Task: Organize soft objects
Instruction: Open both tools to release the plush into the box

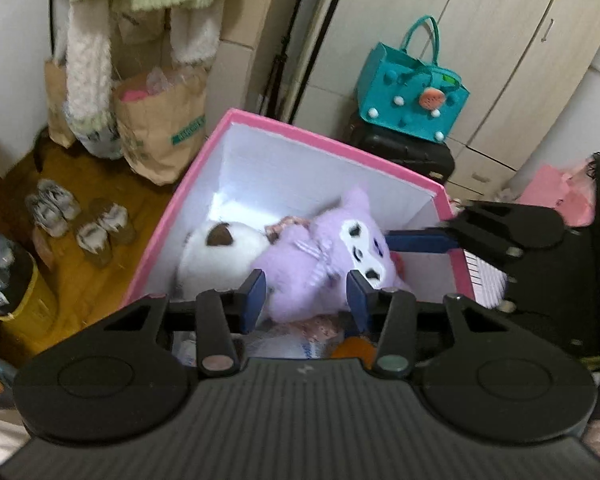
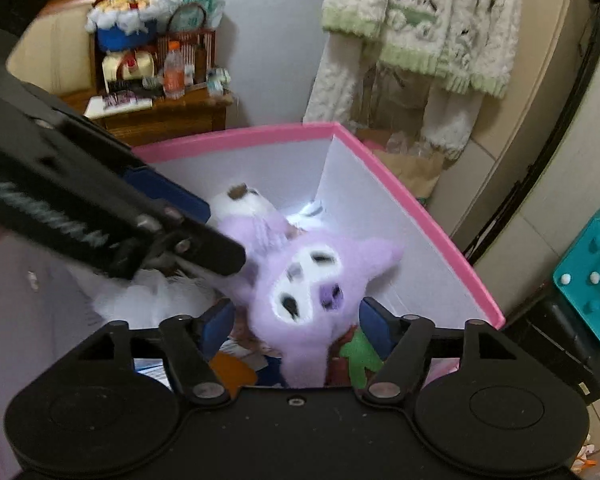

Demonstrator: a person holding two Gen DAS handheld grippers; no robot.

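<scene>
Lowering the purple plush (image 1: 332,264) into the pink box (image 1: 260,124), which already holds a white plush (image 1: 220,248) and other soft items beneath.

Left gripper (image 1: 306,294): jaws narrow, blue pads against the purple plush's body on both sides; reads as a grip. Right gripper (image 2: 296,322): jaws wide, straddling the plush's head (image 2: 304,284); whether the pads press the fur, cannot tell. In the left view the right gripper's finger (image 1: 420,240) reaches in from the right, beside the face.

The plush lies inside the box walls, face up, against the white plush, apparently resting on the contents.

Judged step: release and settle. To do it well: open both jaws fully before lifting, so fur does not snag on the pads; withdraw clear of the rim (image 2: 440,236); check that ears and limbs sit below the rim.
</scene>
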